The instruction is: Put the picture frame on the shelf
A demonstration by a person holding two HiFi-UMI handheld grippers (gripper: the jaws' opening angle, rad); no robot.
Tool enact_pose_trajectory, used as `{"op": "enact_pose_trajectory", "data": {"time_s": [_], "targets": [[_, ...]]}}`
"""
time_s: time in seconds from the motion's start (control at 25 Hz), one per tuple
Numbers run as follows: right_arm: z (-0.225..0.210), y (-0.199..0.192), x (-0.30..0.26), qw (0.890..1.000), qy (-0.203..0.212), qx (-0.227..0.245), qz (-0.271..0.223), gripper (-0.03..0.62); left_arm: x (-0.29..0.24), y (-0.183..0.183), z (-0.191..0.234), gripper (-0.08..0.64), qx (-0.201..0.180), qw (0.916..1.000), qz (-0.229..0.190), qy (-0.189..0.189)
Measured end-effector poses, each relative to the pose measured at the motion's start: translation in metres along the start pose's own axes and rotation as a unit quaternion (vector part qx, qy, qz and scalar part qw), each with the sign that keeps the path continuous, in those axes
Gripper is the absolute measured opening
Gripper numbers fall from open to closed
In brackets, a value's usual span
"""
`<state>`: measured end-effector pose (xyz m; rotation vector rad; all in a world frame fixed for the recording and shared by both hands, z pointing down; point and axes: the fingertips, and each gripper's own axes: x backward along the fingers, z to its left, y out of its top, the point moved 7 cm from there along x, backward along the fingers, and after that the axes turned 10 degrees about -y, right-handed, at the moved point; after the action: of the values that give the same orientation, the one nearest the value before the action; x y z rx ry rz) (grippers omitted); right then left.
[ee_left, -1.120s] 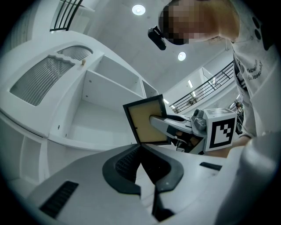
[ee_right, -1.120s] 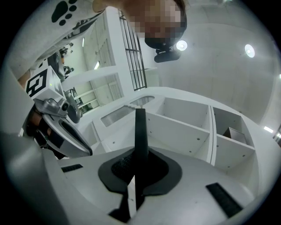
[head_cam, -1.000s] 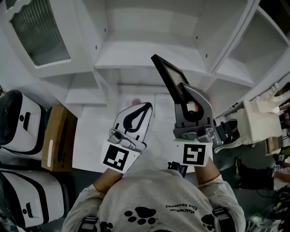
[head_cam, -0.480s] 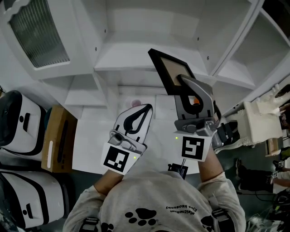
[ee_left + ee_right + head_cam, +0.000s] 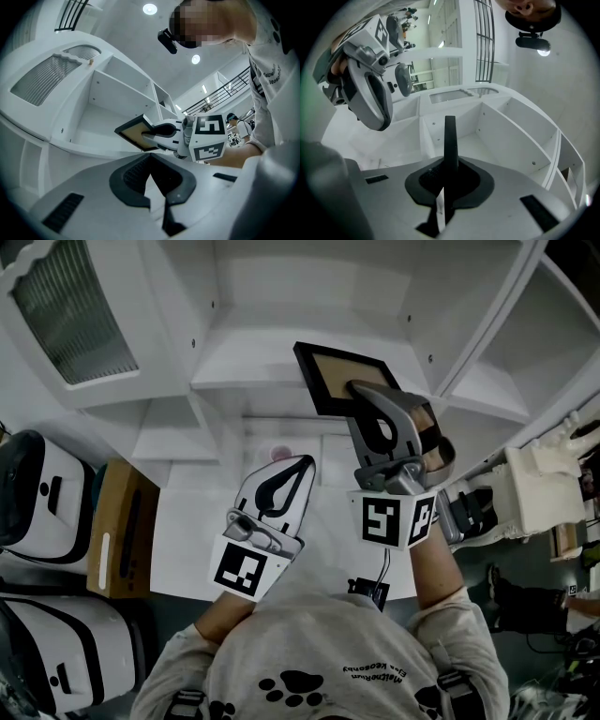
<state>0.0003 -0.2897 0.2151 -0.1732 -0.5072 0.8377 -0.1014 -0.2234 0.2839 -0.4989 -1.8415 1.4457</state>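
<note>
Far left, a brown box (image 5: 120, 521) stands beside the white shelf (image 5: 253, 367). The left gripper (image 5: 302, 465), jaws together and empty, sits low before the open middle bay. The right gripper (image 5: 366, 395) is clamped on the picture frame (image 5: 326, 371), which is tilted in the air at that bay's front edge. A slanted divider (image 5: 487, 315) bounds the bay on the right.

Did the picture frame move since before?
Yes. The picture frame, held by the right gripper, has shifted left and up toward the white shelf, and rolled so its brown face shows.
</note>
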Motion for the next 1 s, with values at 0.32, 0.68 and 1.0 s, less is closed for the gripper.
{"op": "enact_pose_trajectory", "data": {"time_s": [0.32,0.68,1.0], "targets": [[0.014,-0.009,-0.017,0.998,0.046,0.040,0.029,0.051,-0.002,-0.002,0.001,0.020,0.000,1.0000,0.001,-0.001],[0.022,-0.015,-0.031,0.994,0.076,0.069,0.049,0.051,-0.007,-0.001,0.002,0.020,-0.003,1.0000,-0.002,0.000],[0.025,-0.016,-0.040,0.987,0.119,0.083,0.074,0.052,-0.010,-0.002,0.002,0.020,-0.001,1.0000,-0.003,-0.002]]}}
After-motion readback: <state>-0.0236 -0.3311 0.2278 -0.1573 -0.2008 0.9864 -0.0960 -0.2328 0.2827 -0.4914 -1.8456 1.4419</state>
